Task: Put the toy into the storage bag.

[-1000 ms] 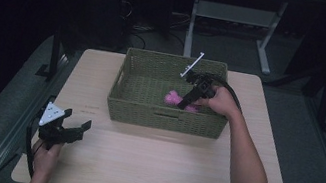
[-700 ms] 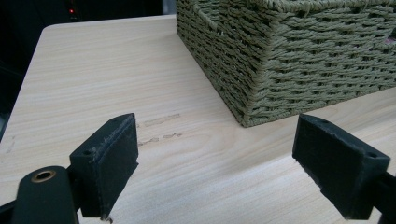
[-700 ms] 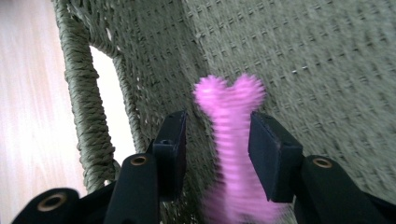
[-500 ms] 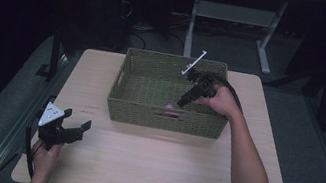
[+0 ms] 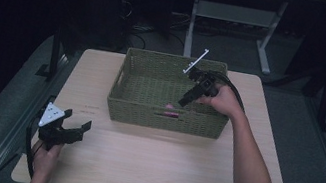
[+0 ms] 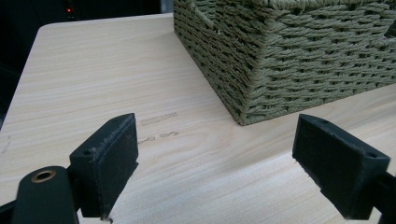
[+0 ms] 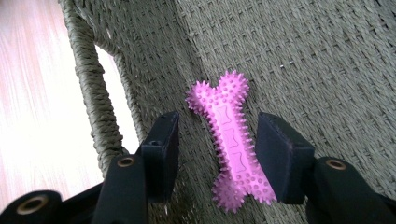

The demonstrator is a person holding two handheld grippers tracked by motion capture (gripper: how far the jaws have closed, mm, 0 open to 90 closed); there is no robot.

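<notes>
Pink spiked bone toy (image 7: 232, 142) lying on the floor of the woven basket (image 5: 128, 73) near its front wall, bracketed but untouched by the parted right gripper (image 7: 217, 149), liable to squirt off those nubs under an off-centre squeeze, left gripper (image 6: 215, 163) gaping empty beside the basket's corner.

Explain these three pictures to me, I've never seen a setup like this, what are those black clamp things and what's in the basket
A person sits at a wooden table, holding a hand-operated gripper in each hand. The high view looks down from above. The other two pictures come from cameras riding on each gripper, looking along its black jaws.

The left gripper rests open near the table's edge, holding nothing. The right gripper reaches into a green woven basket. On the basket floor lies a pink spiky bone-shaped toy. The jaws stand open on either side of it, not gripping it.
</notes>
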